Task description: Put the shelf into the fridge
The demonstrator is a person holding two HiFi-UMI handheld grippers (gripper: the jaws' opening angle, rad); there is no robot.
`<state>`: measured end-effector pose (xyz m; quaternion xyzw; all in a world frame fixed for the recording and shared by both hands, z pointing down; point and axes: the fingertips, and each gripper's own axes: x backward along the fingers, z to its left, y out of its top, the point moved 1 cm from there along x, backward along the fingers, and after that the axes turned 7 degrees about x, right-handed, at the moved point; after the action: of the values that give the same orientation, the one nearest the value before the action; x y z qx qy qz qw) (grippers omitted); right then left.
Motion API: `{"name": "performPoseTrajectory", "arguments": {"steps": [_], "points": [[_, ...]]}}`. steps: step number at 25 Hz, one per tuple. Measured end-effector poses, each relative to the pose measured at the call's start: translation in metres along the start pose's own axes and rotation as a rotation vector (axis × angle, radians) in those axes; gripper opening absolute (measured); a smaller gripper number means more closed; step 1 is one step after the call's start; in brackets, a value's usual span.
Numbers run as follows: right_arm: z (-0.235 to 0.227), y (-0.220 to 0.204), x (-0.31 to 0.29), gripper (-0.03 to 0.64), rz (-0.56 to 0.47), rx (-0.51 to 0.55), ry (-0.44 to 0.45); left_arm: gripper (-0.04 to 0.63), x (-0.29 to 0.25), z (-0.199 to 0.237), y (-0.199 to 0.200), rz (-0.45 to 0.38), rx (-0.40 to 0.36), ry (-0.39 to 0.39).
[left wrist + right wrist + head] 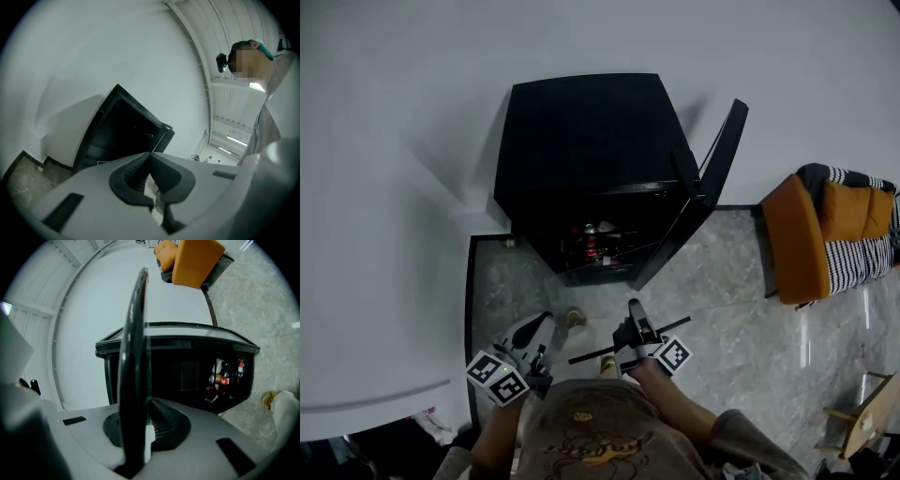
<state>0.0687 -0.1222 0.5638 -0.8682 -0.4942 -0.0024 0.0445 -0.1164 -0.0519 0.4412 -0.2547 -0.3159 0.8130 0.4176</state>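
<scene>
Closest in, the left gripper (532,349) hangs at the person's left side. Its own view shows the left gripper (150,157) with jaws pressed together and nothing between them. It carries no load.

Across to the right gripper (636,330), and that one has the work. In the right gripper view, the right gripper (145,401) is pinching the shelf (133,357) by its near rim, the dark panel seen edge-on and running straight out past the jaws.

From the head view, the shelf (591,354) lies across the person's front. Its long axis runs left to right, with one end reaching toward the left gripper and the other poking out past the right one. It is off the floor (741,309), carried only by that one pinch.

Further out, the fridge (581,141) stands against the wall at the floor's far edge, straight ahead of both grippers. Its door (717,169) is swung open to the right, and bottles (591,242) show low in the dark cavity. An orange chair (797,239) sits well off to the right.

The relation that matters is that the opening lies dead ahead of the shelf's far edge, and the shelf looks broadside to it. The right gripper would have to do the carrying. The idle left one sits near the free end, handy to steady it.
</scene>
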Motion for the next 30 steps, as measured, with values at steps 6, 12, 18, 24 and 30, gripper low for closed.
{"name": "performPoseTrajectory", "arguments": {"steps": [6, 12, 18, 24, 30], "points": [[-0.025, 0.002, -0.010, 0.028, -0.020, 0.002, -0.036, 0.003, 0.001, 0.012, -0.008, 0.002, 0.019, 0.022], [-0.048, 0.002, -0.022, 0.028, -0.049, -0.009, -0.060, 0.003, -0.001, 0.024, -0.012, 0.002, 0.025, 0.038], [-0.065, -0.003, -0.037, 0.028, -0.061, -0.012, -0.079, 0.003, -0.005, 0.033, -0.017, 0.017, 0.030, 0.040], [-0.081, -0.007, -0.048, 0.028, -0.080, -0.019, -0.098, 0.003, -0.012, 0.044, -0.020, 0.030, 0.042, 0.032], [-0.097, -0.004, -0.057, 0.028, -0.100, -0.009, -0.119, 0.003, -0.014, 0.054, -0.019, 0.035, 0.048, 0.031]]}}
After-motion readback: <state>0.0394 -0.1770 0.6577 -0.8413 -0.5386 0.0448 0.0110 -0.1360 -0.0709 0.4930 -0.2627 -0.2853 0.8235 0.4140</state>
